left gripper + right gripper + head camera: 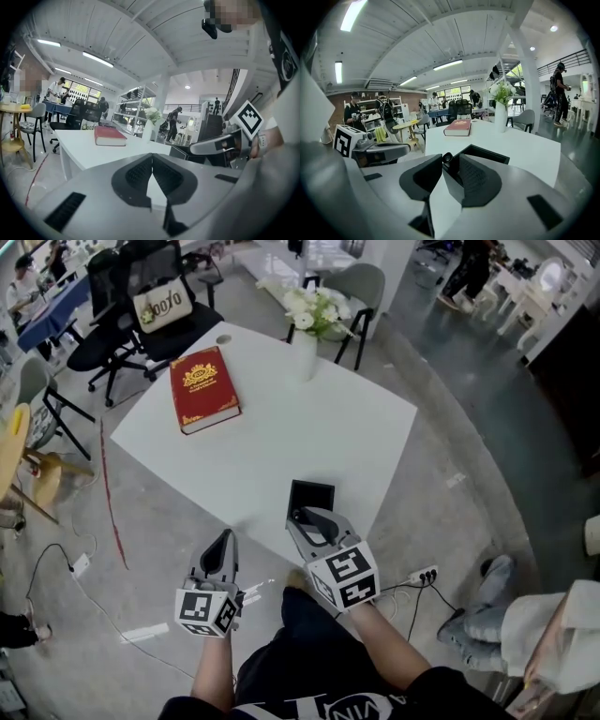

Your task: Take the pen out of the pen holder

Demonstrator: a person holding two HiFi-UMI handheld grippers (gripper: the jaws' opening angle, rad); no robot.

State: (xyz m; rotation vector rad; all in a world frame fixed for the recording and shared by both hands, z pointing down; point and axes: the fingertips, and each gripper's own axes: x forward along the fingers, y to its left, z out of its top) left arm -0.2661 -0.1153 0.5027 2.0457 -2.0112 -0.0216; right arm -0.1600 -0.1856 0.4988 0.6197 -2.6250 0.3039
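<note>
The dark pen point(447, 158) stands upright in the black square pen holder point(488, 154) at the white table's point(281, 427) near edge. Its round top sits between your right gripper's point(303, 518) parted jaws, unclamped. Only that gripper's view shows the pen. Your left gripper point(152, 158) is pinched together and empty.

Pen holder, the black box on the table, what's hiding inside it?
One dark pen pokes up from the pen holder, between the right gripper's jaws. The pen's lower part and the holder's bottom are covered by those jaws.
</note>
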